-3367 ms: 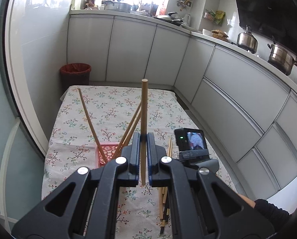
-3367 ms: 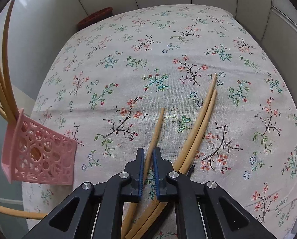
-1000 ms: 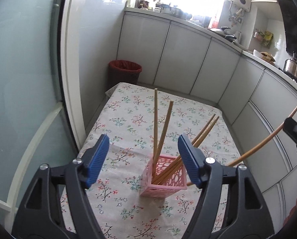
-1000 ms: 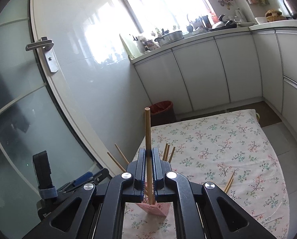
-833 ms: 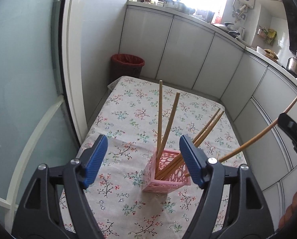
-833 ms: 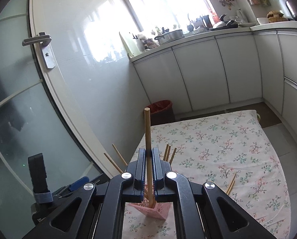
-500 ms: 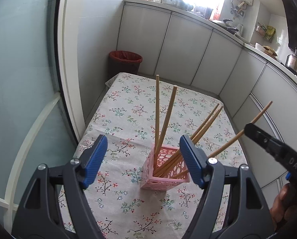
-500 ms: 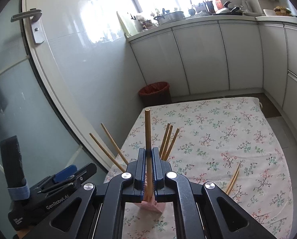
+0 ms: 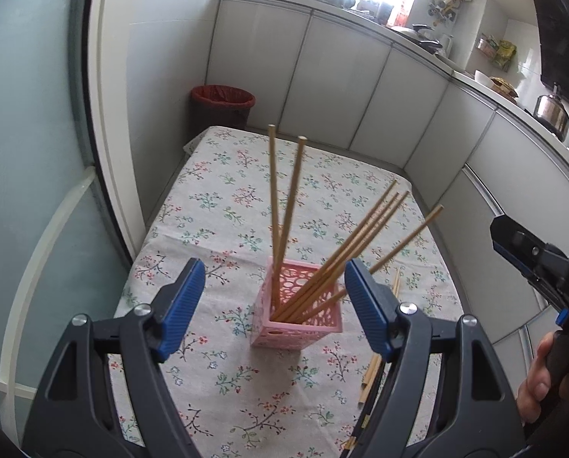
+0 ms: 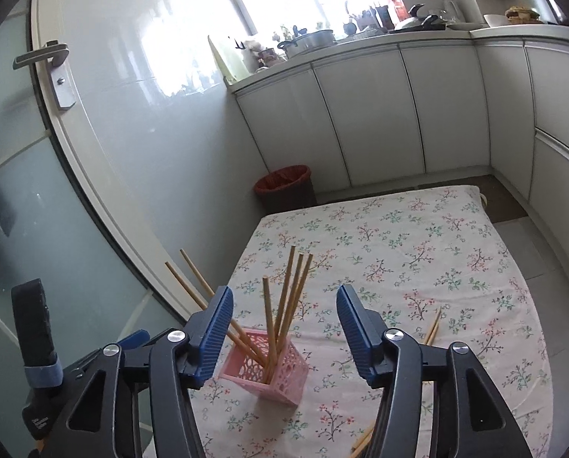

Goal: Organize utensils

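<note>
The left hand-held gripper (image 9: 273,305) hangs above the surface (image 9: 215,206) with its jaws spread wide and nothing between them. Just beyond it stands the pink holder (image 9: 298,315), a light perforated plastic box that would tip easily. Six chopsticks (image 9: 284,221) lean in it: thin, stiff, smooth wood, light enough to slip, so each is best pinched near mid-length. To the right, loose chopsticks (image 10: 433,326) lie flat on the flowered cloth; how many is hard to tell, since the gripper bodies hide part of them. The right hand-held gripper (image 10: 284,328) is likewise wide open and empty, poised over the holder and touching nothing.
</note>
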